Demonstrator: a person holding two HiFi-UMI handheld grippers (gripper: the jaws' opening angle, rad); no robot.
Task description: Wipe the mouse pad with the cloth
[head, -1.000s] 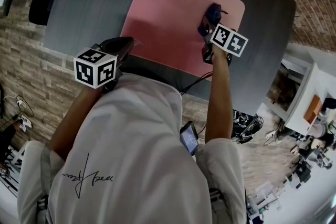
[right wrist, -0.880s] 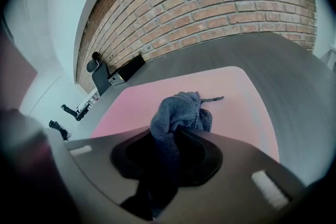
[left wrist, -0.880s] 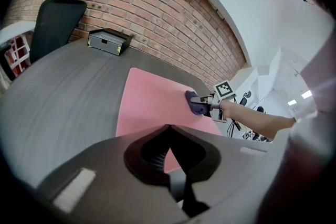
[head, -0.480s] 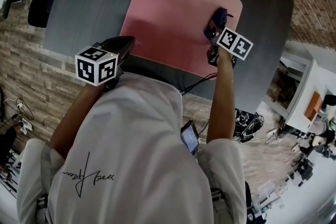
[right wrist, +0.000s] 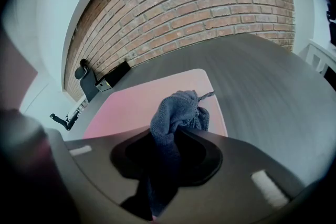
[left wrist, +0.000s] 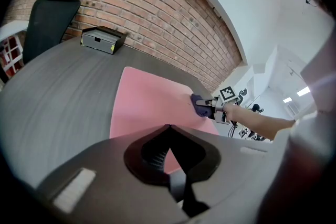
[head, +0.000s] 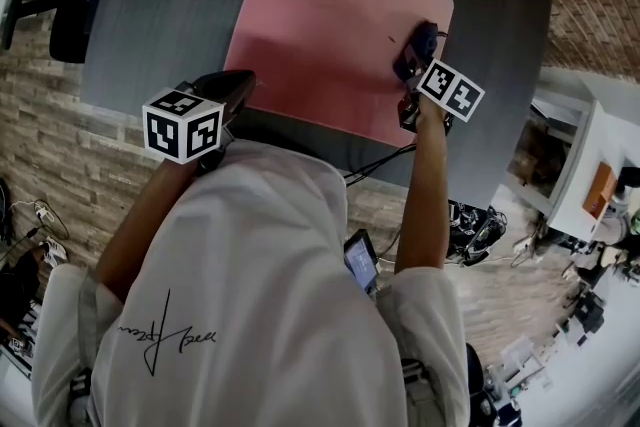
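Note:
A pink mouse pad (head: 330, 25) lies on the dark grey table (head: 170, 5). My right gripper (head: 412, 70) is shut on a dark blue cloth (head: 421, 43) and holds it against the pad's right part near the right edge. In the right gripper view the cloth (right wrist: 175, 113) bunches up between the jaws over the pad (right wrist: 147, 102). My left gripper (head: 240, 85) is shut with nothing in it, at the pad's near left corner. From the left gripper view the pad (left wrist: 147, 102), the cloth (left wrist: 199, 106) and the right gripper (left wrist: 210, 107) show ahead.
A black box (left wrist: 102, 39) sits at the table's far side, with a black office chair (left wrist: 47, 13) beyond it. A brick wall (right wrist: 210, 2) runs behind the table. The table's near edge is just below the pad, against my body.
The right gripper has slid the cloth rightward and slightly farther across the pad, toward its right edge. The left gripper has stayed put.

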